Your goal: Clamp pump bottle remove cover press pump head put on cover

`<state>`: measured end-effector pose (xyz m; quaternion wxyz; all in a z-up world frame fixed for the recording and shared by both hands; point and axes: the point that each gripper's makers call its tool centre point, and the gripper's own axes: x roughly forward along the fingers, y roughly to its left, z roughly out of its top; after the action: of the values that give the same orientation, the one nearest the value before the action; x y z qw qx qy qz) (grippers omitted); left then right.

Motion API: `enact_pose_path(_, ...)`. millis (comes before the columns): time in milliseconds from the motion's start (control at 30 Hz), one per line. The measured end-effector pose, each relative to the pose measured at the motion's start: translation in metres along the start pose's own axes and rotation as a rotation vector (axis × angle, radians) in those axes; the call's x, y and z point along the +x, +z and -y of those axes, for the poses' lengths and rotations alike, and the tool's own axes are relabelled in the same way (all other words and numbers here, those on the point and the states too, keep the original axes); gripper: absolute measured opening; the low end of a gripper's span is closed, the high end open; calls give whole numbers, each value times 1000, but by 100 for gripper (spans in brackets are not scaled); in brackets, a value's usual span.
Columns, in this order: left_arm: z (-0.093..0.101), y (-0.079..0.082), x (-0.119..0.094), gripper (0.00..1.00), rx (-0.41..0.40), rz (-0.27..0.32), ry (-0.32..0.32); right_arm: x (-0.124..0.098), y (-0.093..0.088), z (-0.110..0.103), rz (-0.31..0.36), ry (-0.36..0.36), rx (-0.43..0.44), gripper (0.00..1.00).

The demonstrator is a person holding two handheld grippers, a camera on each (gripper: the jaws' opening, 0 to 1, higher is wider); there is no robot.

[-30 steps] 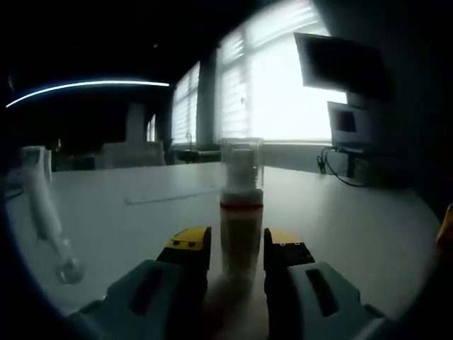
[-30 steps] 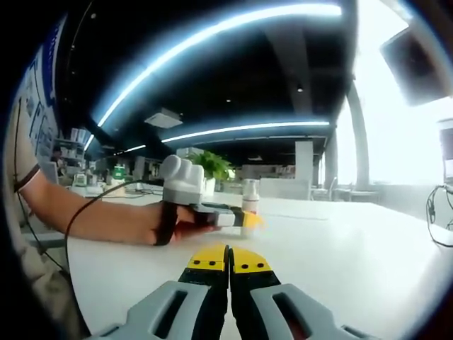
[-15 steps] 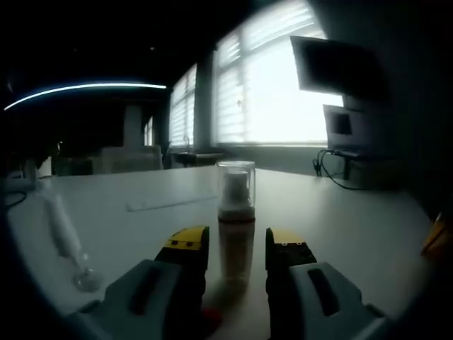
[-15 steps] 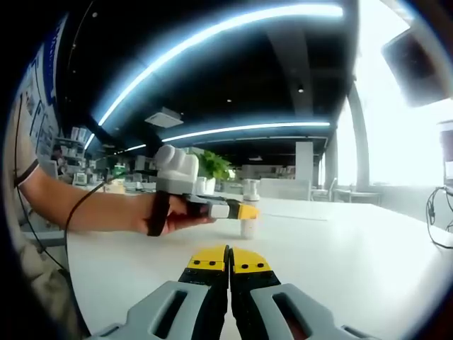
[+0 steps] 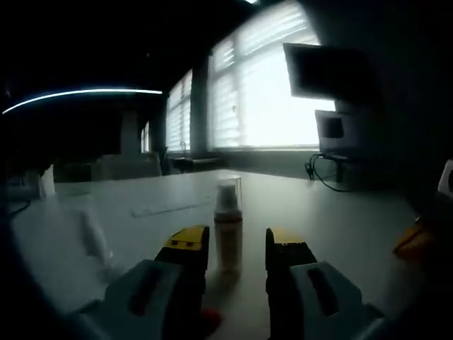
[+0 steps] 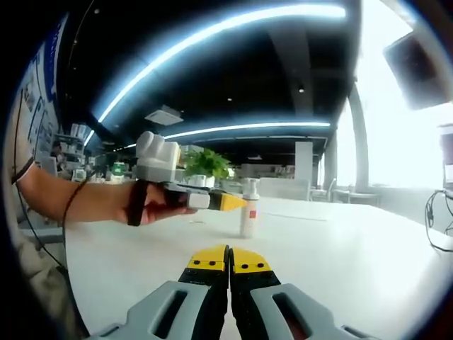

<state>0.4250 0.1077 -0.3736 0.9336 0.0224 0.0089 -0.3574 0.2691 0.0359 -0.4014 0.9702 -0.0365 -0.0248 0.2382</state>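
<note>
Left gripper [image 5: 234, 248]: released, yellow-tipped jaws spread apart, gripping nothing. Pump bottle [image 5: 228, 223] stands upright on the white tabletop [image 5: 340, 227], just ahead of the jaw tips and lined up with the gap between them, not touching either jaw. Clear cover [image 5: 228, 190] sits over the pump head, a red band below it at the collar. In the right gripper view the same pump bottle [image 6: 248, 207] stands free on the tabletop [image 6: 354, 255], well ahead of the right gripper [image 6: 228, 256], whose jaws are clenched tip to tip with nothing between them. Left gripper [image 6: 225, 202] comes into that view from the left, held in a person's hand [image 6: 159, 207] with a dark strap across it, tips raised off the tabletop and close beside the bottle at about collar height; cannot tell from this angle whether there is contact. Also in the left gripper view: a clear tube-like item [image 5: 95, 237] lying on the tabletop to the left, blurred, can't identify; a monitor [image 5: 322, 71] and a smaller screen [image 5: 338, 134] against bright windows at right. Right gripper view background: a potted plant [image 6: 205, 164], long ceiling light strips [image 6: 233, 28].
</note>
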Motion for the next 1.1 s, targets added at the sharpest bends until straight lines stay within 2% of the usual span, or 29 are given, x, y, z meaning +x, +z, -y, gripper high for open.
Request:
enact_pose_path(100,6,4,-8,22,14,10,-3,0,0,0,2,3,5,0)
enact_pose_path(133,13,5,-14,22,16,13,-7,0,0,0,3,3,8,0)
enact_pose_path(267,21,16,-23,20,14,33,-25,0,0,-1,1,3,10,0)
enact_pose_path(400,28,27,-36,18,32,58,-18,0,0,-1,0,2,7,0)
enact_pose_path(633,23,41,-65,14,79,93,1,0,0,-1,0,-1,13,0)
enact_pose_path(667,13,42,-68,13,92,95,11,-1,0,0,1,-2,19,0)
enact_pose_path(933,-4,55,-92,11,103,129,22,-1,0,0,0,-3,26,0)
enact_pose_path(1100,-10,53,-107,9,121,130,31,0,-1,-1,-7,-1,20,0)
